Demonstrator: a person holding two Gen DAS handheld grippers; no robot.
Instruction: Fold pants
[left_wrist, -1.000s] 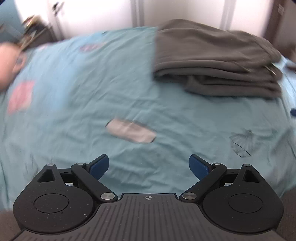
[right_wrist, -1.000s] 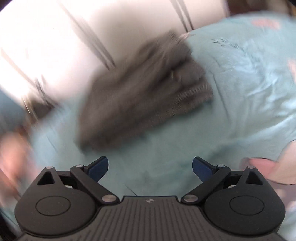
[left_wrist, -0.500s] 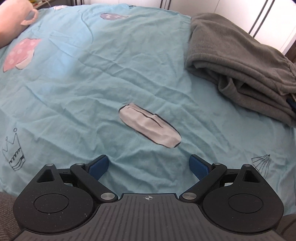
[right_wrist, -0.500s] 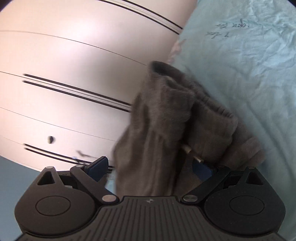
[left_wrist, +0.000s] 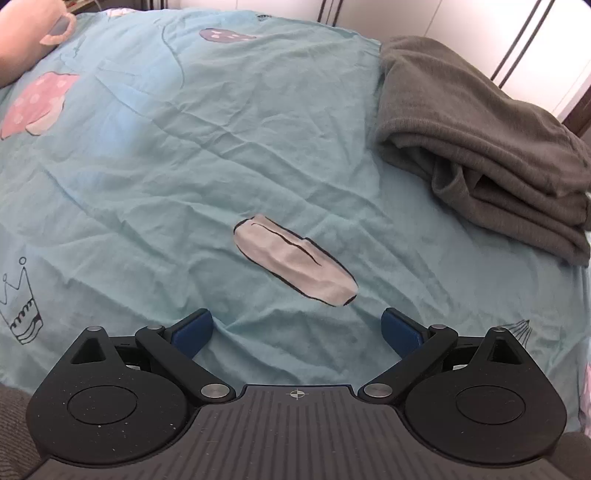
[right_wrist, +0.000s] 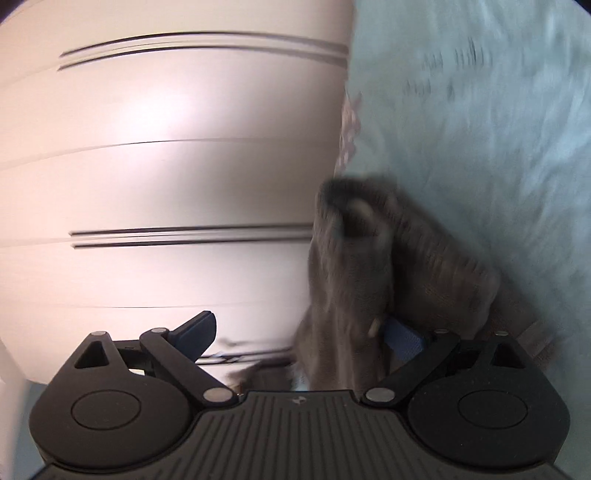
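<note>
The dark grey pants (left_wrist: 476, 136) lie folded in a thick stack at the right edge of the bed in the left wrist view. My left gripper (left_wrist: 297, 326) hovers open over the sheet, well short of the pants, with nothing between its blue pads. In the blurred, rolled right wrist view the same pants (right_wrist: 373, 266) fill the lower middle, pressed against the right pad. My right gripper (right_wrist: 299, 332) is open, with cloth lying between its spread fingers. The left pad (right_wrist: 195, 332) stands free against the wardrobe.
A teal bed sheet (left_wrist: 184, 166) with printed mushrooms, crowns and a grey patch (left_wrist: 295, 262) covers the bed. A pale pillow (left_wrist: 22, 33) lies at the far left. White wardrobe doors (right_wrist: 166, 166) stand close behind the bed's right edge.
The left gripper has barely shifted over the sheet in the last half second. The right gripper has swung in close to the pants, and their cloth now reaches between its fingers.
</note>
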